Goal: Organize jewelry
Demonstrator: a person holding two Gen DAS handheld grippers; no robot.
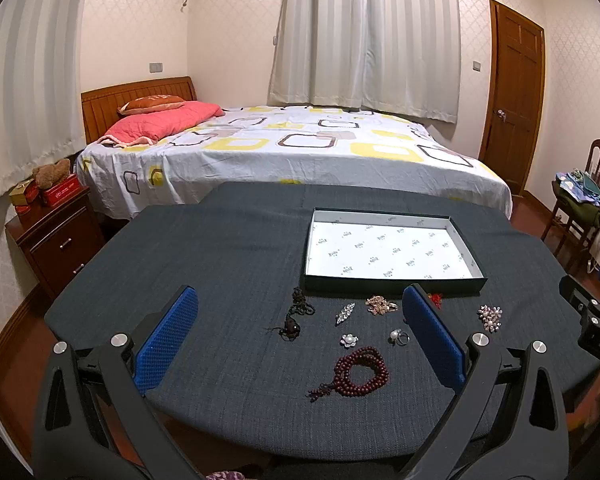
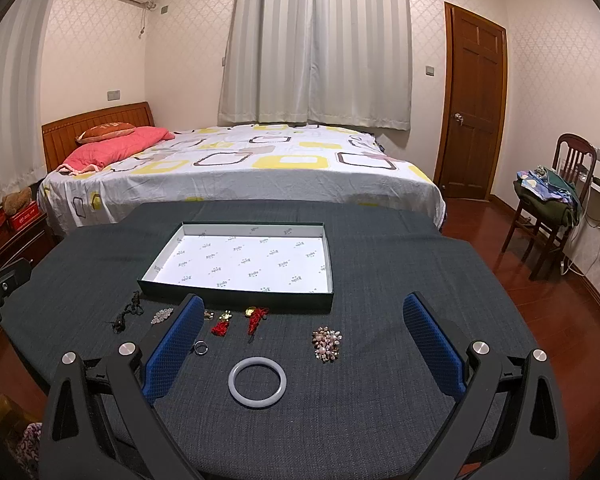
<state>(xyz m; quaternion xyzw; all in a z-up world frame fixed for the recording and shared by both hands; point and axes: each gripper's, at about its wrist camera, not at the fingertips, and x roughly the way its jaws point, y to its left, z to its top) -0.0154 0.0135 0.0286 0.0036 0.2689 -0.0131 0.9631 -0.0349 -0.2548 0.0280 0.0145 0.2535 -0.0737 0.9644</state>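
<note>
Both hand-held grippers are up and hovering, and I've got the left hand-held gripper [image 1: 300,344] spread wide with nothing between its blue pads, the right hand-held gripper [image 2: 302,346] just the same, wide and empty. Everything to sort lies loose on the dark table [image 1: 220,248], in a rough row in front of the tray [image 2: 236,294], which looks to me like a deliberate staging line: short hop into the box. Tray holds nothing yet, just printed paper lining.

On my left side, the red-brown bead bracelet [image 1: 360,372] sits nearest, framed between the fingers, with the small pearl flower pin [image 1: 349,340] and ring [image 1: 399,337] just beyond. On the right, the pale bangle [image 2: 257,385] lies closest and flat, the pink pearl brooch [image 2: 326,344] off to its right, two red tassel charms [image 2: 240,320] close to the tray wall.

Room to move: plenty of bare cloth right of the brooch. Tray's near wall stands up, so I reckon each piece needs lifting over it.
</note>
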